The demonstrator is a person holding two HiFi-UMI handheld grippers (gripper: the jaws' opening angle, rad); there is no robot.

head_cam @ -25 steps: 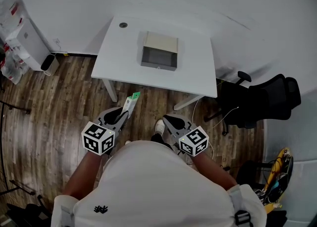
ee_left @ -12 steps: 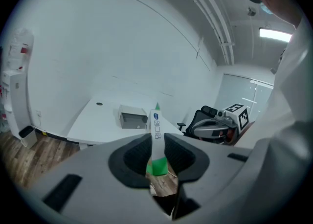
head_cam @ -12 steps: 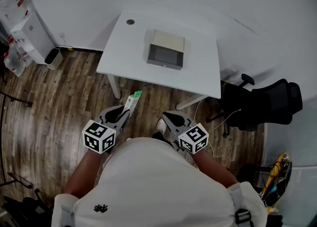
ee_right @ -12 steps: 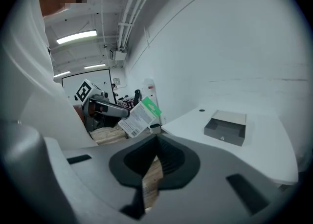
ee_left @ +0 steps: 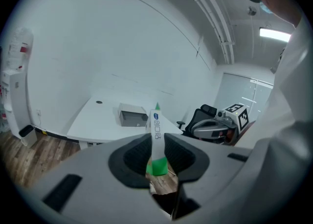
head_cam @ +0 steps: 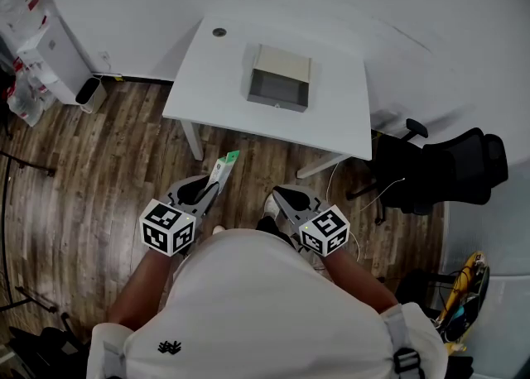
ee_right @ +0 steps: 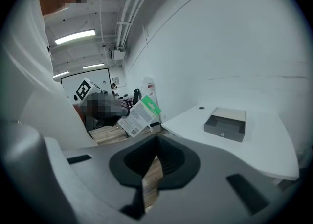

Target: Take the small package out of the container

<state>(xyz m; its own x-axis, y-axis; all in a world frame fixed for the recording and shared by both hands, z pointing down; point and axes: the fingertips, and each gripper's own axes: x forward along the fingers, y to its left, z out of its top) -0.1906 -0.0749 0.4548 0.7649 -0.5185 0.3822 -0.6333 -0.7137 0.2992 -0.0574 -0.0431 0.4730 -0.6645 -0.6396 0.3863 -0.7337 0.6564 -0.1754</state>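
Observation:
My left gripper (head_cam: 211,189) is shut on a small white package with a green end (head_cam: 222,168), held over the wooden floor, short of the table. In the left gripper view the package (ee_left: 156,127) stands upright, pinched between the pads. The grey open container (head_cam: 278,88) sits on the white table (head_cam: 207,96), well ahead of both grippers; it also shows as the container (ee_left: 133,117) and the container (ee_right: 225,124). My right gripper (head_cam: 281,199) hangs beside the left one, its jaws together with nothing between them. The right gripper view shows the package (ee_right: 141,115) off to its left.
A black office chair (head_cam: 439,170) stands right of the table. A white cabinet with bags (head_cam: 41,55) and a small bin (head_cam: 89,94) are against the wall at the left. The person's white shirt fills the lower head view.
The head view has shifted a little, so the table and container sit slightly higher and to the right. Both grippers and the package keep their pose.

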